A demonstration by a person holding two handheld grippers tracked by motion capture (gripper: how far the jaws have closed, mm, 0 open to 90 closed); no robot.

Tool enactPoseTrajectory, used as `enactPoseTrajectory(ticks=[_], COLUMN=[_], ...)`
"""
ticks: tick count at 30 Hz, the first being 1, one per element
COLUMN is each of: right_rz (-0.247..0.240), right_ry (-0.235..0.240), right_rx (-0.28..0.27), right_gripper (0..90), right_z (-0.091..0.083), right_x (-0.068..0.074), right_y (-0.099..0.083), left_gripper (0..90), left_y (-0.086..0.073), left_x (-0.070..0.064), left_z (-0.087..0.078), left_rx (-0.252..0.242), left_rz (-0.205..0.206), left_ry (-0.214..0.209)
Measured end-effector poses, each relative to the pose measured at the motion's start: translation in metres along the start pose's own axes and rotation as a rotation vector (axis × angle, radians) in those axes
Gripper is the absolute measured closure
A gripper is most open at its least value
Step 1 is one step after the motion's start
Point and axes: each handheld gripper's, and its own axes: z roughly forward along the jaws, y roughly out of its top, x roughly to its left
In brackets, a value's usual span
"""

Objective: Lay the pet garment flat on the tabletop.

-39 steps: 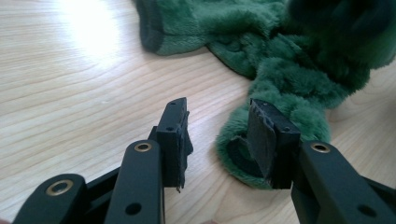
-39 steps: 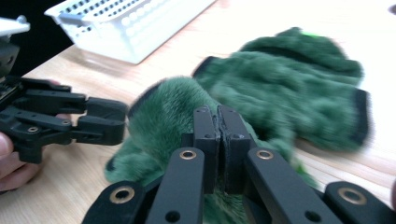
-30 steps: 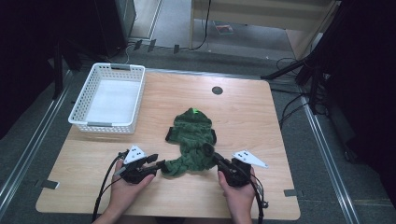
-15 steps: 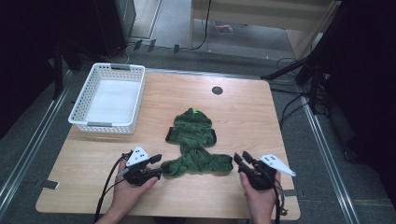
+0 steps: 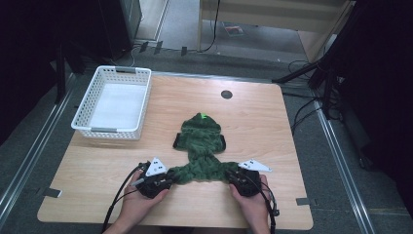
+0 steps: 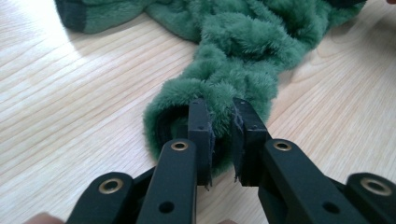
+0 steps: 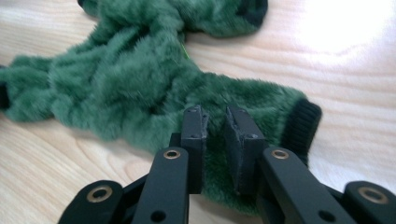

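Observation:
A fuzzy green garment [image 5: 201, 139] with dark cuffs lies on the wooden table [image 5: 277, 126], its hood end pointing away and two limbs stretched left and right along the near side. My left gripper [image 5: 169, 180] is shut on the end of the left limb [image 6: 205, 93], with pile squeezed between the jaws of the left gripper [image 6: 220, 112]. At the other end, my right gripper [image 5: 234, 176] is closed on the right limb just inside its dark cuff [image 7: 301, 126]. Green pile of the garment [image 7: 116, 79] fills the narrow gap of the right gripper [image 7: 215, 116].
A white plastic basket [image 5: 110, 130] stands at the table's left rear, with nothing in it. A small black round grommet [image 5: 226, 94] sits near the far edge. Bare wood lies to the garment's right. Cables trail from both grippers over the near edge.
The right gripper, which stood off to the right of the garment half a second ago, has moved left onto the right limb. The left gripper has kept its hold.

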Motion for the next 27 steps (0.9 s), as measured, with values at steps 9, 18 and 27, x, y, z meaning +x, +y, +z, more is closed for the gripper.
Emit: enactPoseTrajectory(ticks=[9,18,27], right_rz=[0.042,0.022,0.025], right_ry=[0.021,0.004,-0.019], right_rx=[-0.032,-0.139,-0.021], right_gripper=[76.3,69.2,67.6], right_z=[-0.013,0.049,0.132], right_x=[-0.010,-0.007,0.015], right_y=[0.006,0.107,0.159], left_gripper=[72.9,72.5,73.4], left_y=[-0.010,-0.010,-0.011], left_x=[0.007,0.011,0.013], left_z=[-0.006,-0.006,-0.008], left_rx=[-0.040,-0.059,-0.077], left_rz=[-0.007,-0.046,-0.061], left_ry=[-0.034,-0.038,-0.027])
